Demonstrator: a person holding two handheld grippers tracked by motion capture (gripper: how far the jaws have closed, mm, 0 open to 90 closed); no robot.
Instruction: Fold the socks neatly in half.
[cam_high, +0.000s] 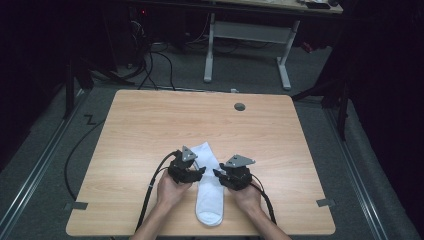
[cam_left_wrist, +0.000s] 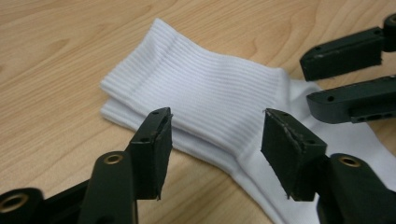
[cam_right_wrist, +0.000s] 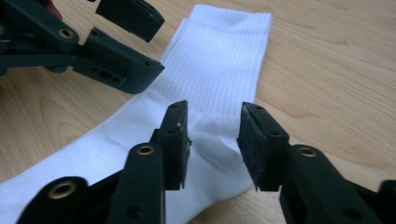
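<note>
A white sock (cam_high: 210, 187) lies flat on the near middle of the wooden tabletop (cam_high: 150, 125), with its ribbed cuff toward the far side and its toe close to the near edge. It seems to be a pair, because a second layer shows under the cuff in the left gripper view. The left gripper (cam_high: 198, 173) stands at the left side of the sock, and its jaws are wide apart around the lower part of the cuff, not pressing on it. The right gripper (cam_high: 218, 174) stands at the right side, jaws narrower, with the cloth near the heel between them but not yet pinched. The step in hand is probably the taking hold of the sock from both sides. The next move needs both grippers lower, then closed on the cloth.
</note>
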